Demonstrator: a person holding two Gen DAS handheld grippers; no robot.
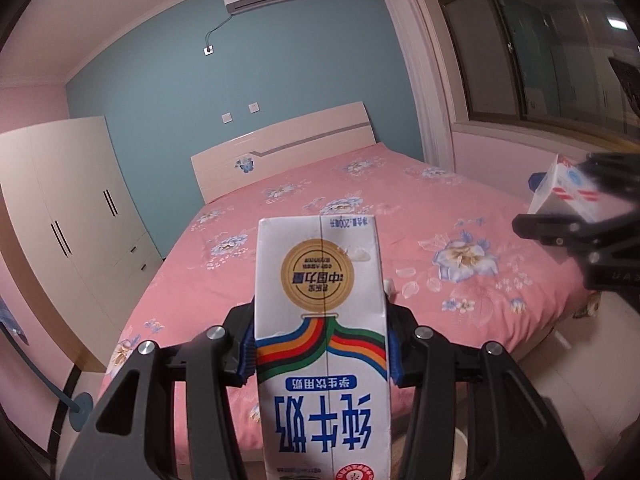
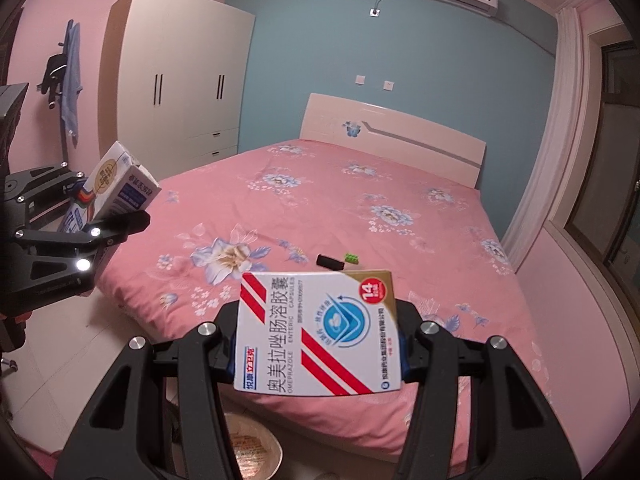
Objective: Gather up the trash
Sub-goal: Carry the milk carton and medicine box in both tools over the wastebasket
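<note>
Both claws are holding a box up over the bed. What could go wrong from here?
The milk carton sits tall in the left gripper, pinched only near its middle, so it might tip or slip. The medicine box in the right gripper is light card and could crush. A small black item left on the bed may be overlooked.

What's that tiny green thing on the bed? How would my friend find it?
Start at the big bed with the pink flowery sheet and look along its near edge, just past the medicine box. Two tiny things lie side by side there. The green block is the bright, bumpy one; its neighbour is a plain black stick.
</note>
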